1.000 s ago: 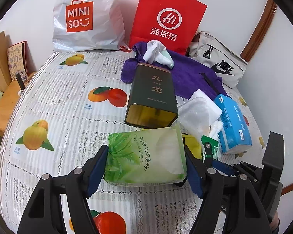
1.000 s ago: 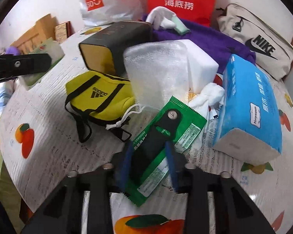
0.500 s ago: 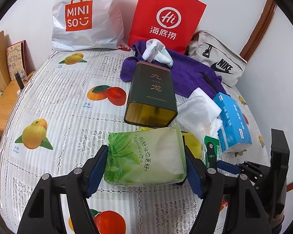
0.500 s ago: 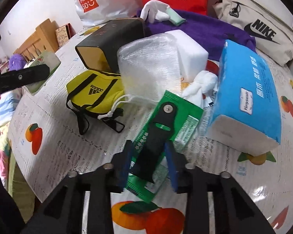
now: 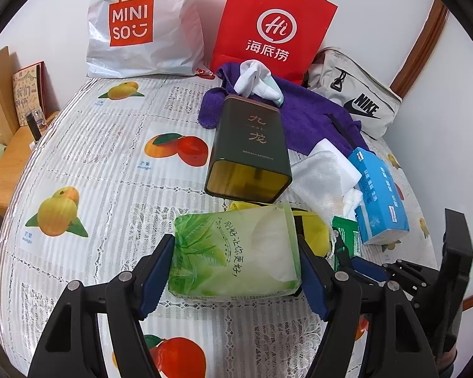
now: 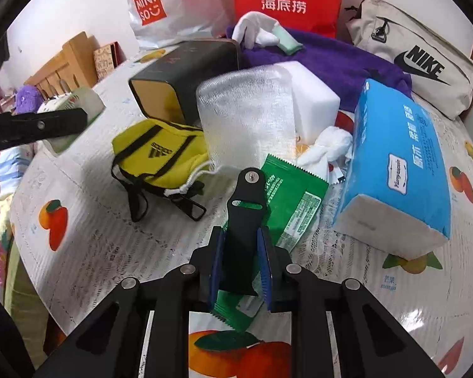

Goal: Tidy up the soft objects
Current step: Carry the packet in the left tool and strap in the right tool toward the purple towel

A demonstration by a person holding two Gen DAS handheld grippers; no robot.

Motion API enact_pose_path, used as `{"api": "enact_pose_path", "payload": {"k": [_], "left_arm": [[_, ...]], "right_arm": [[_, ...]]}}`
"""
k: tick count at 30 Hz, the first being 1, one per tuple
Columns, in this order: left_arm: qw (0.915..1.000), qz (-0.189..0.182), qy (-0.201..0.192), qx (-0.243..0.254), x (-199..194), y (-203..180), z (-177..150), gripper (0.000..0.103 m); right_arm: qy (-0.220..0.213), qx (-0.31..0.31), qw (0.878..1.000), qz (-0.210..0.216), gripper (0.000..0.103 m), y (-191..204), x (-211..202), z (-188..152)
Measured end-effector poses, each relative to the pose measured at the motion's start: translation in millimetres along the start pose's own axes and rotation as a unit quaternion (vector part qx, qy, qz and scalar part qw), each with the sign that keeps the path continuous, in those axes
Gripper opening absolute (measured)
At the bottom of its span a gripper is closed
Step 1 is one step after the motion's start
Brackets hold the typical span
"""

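My right gripper (image 6: pixel 239 267) had lifted the black strap (image 6: pixel 244 217) clear of the green packet (image 6: pixel 294 201) below it, jaws clamped on it. My left gripper (image 5: pixel 236 271) stayed closed on the tissue pack (image 5: pixel 233 252), unmoved, so both were ready to sort.

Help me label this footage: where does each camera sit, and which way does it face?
Left wrist: on the left gripper, facing the wall bags; its fingers clamp the green tissue pack.
Right wrist: on the right gripper, facing the same wall; its fingers pinch a black strap.
Shared: dark tin, blue tissue pack.
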State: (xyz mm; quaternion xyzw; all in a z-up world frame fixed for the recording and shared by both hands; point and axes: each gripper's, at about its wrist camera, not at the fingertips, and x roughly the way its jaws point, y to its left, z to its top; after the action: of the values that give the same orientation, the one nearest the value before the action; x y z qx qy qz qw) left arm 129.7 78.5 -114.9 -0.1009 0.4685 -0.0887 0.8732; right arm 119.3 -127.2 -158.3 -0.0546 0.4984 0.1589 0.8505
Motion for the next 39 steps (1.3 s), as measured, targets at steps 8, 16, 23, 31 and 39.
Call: {"api": "enact_pose_path", "payload": {"k": [8, 16, 23, 31, 39], "left_arm": [[1.0, -0.001, -0.001, 0.004, -2.6, -3.9, 1.0, 0.071], [0.9998, -0.003, -0.011, 0.015, -12.8, -13.0, 7.6, 0.071], [0.9994, -0.003, -0.021, 0.026, -23.3, -26.8, 16.4, 0.071], [0.9987, -0.002, -0.035, 0.036, -32.1, -40.7, 33.2, 0.071], [0.998, 0.005, -0.043, 0.045, -31.6, -57.1, 58.2, 0.071]], "right_arm": [[-0.015, 0.001, 1.0, -0.012, 0.022, 0.6, 5.8, -0.5], [-0.024, 0.024, 0.999, 0.014, 0.021, -11.1, -15.0, 5.6], [-0.05, 0.022, 0.998, 0.018, 0.021, -16.0, -46.6, 11.8], [-0.075, 0.029, 0.997, 0.016, 0.021, -32.2, -68.6, 24.3], [-0.097, 0.032, 0.995, 0.014, 0.021, -53.4, -82.9, 45.3]]}}
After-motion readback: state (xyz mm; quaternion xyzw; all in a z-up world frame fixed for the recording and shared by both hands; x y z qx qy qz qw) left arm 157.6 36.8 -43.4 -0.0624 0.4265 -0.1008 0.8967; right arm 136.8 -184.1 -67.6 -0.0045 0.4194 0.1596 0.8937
